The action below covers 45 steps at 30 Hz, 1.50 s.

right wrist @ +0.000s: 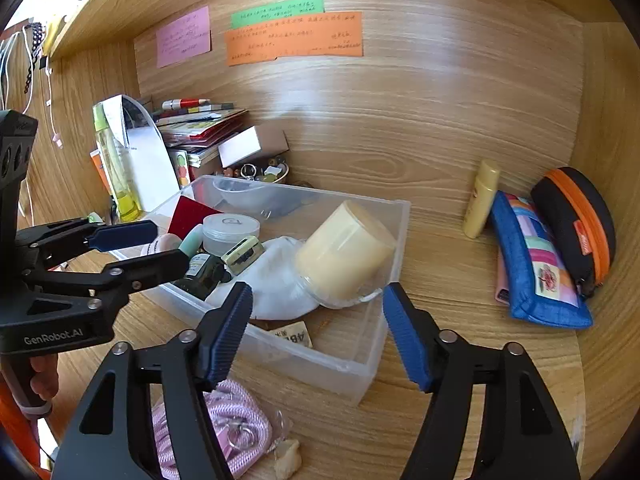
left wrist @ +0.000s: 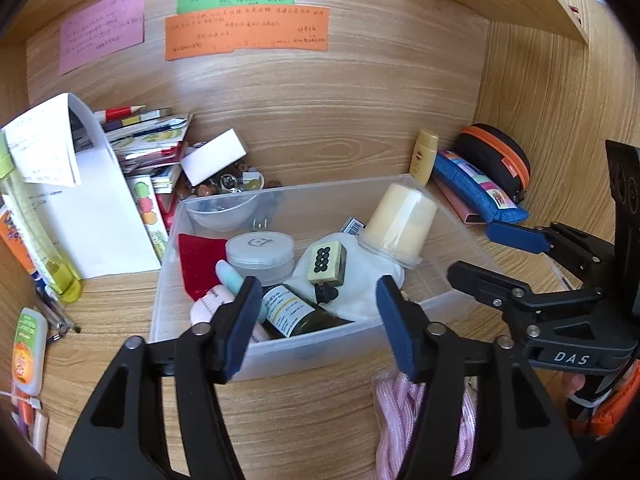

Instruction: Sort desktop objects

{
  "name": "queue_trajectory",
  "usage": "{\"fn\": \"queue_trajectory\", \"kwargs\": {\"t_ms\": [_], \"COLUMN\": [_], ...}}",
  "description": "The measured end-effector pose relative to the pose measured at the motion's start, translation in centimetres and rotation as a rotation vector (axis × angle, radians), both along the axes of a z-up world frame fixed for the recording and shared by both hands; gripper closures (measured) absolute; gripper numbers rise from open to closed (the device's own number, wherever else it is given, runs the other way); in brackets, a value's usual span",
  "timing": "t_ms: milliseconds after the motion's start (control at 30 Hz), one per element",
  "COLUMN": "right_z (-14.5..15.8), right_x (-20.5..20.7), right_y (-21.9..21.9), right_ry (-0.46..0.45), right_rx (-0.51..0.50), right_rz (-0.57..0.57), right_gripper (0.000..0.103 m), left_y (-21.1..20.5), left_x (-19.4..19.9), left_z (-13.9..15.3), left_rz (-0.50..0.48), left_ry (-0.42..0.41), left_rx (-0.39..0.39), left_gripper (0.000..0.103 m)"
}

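A clear plastic bin (left wrist: 188, 216) (right wrist: 368, 364) stands on the wooden desk. It holds a cream cup (left wrist: 400, 222) (right wrist: 346, 248), a round jar (left wrist: 260, 250) (right wrist: 230, 232), a dark bottle (left wrist: 296, 312) (right wrist: 204, 270), a mahjong tile (left wrist: 326, 266), white cloth (right wrist: 276, 280) and a red card (left wrist: 200, 258). My left gripper (left wrist: 316, 328) is open and empty above the bin's near wall. My right gripper (right wrist: 318, 334) is open and empty over the bin's near right corner. A pink cord (left wrist: 396, 420) (right wrist: 236, 420) lies in front of the bin.
A blue pouch (right wrist: 536, 264) (left wrist: 476, 190), a black-orange case (right wrist: 576, 220) (left wrist: 496, 156) and a yellow bottle (right wrist: 482, 200) (left wrist: 424, 156) sit at the right. Books, white paper (left wrist: 92, 216), a white box (left wrist: 214, 156) and trinkets crowd the left. Tubes (left wrist: 26, 352) lie far left.
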State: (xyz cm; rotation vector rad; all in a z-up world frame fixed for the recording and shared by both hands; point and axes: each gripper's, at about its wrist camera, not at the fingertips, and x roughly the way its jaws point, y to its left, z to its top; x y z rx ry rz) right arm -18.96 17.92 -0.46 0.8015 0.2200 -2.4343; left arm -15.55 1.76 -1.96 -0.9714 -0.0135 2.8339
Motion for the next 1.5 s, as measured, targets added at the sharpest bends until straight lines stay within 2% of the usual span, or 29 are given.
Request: {"fn": "queue_trajectory", "kwargs": {"t_ms": [133,200,233,300,433,1000,1300,1500], "right_z": [0.3,0.4,0.5,0.6,0.7,-1.6,-3.5,-4.6], "right_x": [0.7,1.2,1.4,1.8,2.8,6.0,6.2,5.9], "right_y": [0.7,1.0,1.1,1.4,2.0,5.3,6.9,7.9], "right_ry": [0.004,0.006,0.007,0.013,0.016,-0.042,-0.099,-0.138], "right_rx": [-0.003,-0.001,0.0,0.001,0.001,0.029,0.033,0.032], "right_rz": [-0.019,-0.026,-0.03,-0.039,-0.047,-0.082,-0.1,-0.128], "right_gripper": [0.029,0.027,0.022,0.019,0.018,0.017,0.017,0.017], "left_y": [-0.4,-0.7,-0.8,-0.9,-0.8,3.1,7.0,7.7], "left_x": [0.9,1.5,1.8,2.4,3.7,6.3,6.5,5.4], "left_z": [0.2,0.2,0.3,0.3,0.2,-3.4,-5.4,-7.0], "left_rz": [0.035,0.047,0.051,0.062,0.078,0.003,-0.064,-0.067], "left_ry": [0.002,-0.001,-0.001,-0.001,-0.002,-0.133,-0.192,-0.243], "left_rx": [-0.003,0.0,0.002,0.004,-0.011,0.034,-0.025,-0.029], "left_gripper": [0.024,0.02,0.019,0.012,0.008,0.007,0.007,0.007]}}
